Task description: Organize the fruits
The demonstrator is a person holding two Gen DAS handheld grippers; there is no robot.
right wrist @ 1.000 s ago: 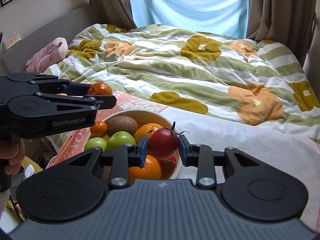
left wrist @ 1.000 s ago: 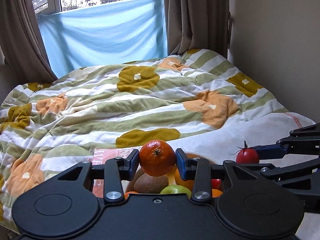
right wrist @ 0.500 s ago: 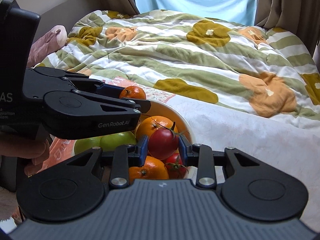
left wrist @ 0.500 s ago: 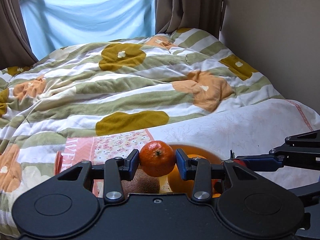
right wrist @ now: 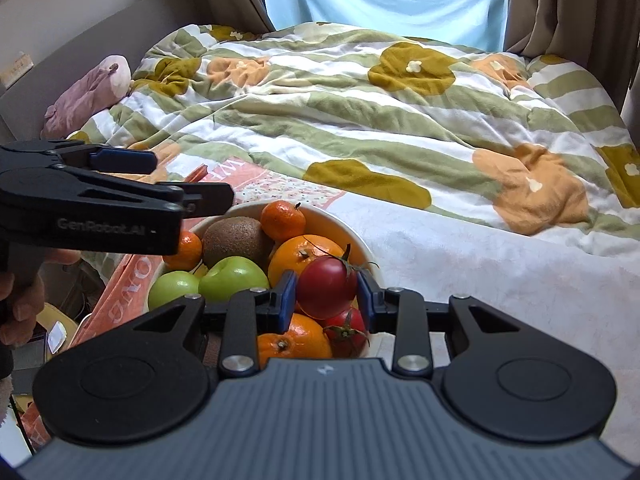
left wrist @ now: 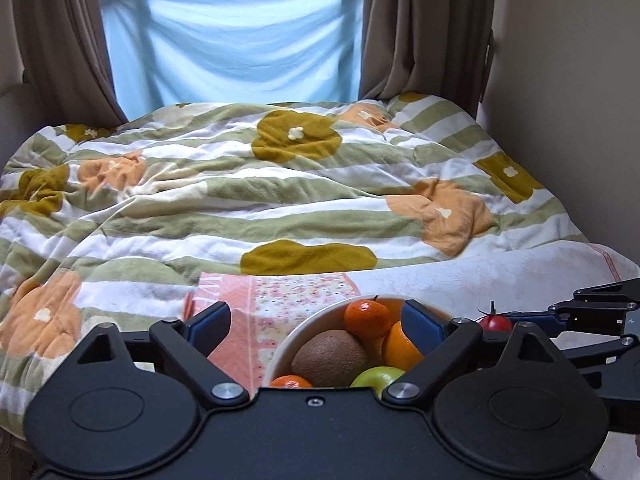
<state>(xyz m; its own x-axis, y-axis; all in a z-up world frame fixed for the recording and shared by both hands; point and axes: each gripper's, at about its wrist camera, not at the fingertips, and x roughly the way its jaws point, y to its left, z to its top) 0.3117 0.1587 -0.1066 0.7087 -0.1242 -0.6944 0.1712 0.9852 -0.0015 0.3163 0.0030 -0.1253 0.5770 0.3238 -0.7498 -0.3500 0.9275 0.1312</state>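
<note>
Since a second ago my left gripper (left wrist: 316, 322) has let its mandarin (left wrist: 367, 318) go; jaws opening, it now sits at the bowl's (right wrist: 360, 240) far rim. My right gripper (right wrist: 326, 296) pinches 1 tomato (right wrist: 326, 288) above the bowl, next in.

Soft daylight enters through the pale blue cloth stretched across the window (left wrist: 236, 40) at the far end of the striped flowered quilt (left wrist: 280, 200), leaving the room evenly bright with only faint shadows in the quilt's folds. The glass above the cloth is blown out white. Both fisheye views bend the brown curtains (right wrist: 568, 0) and walls outward toward the edges and darken the corners. Focus stays sharp, with no visible motion blur.
</note>
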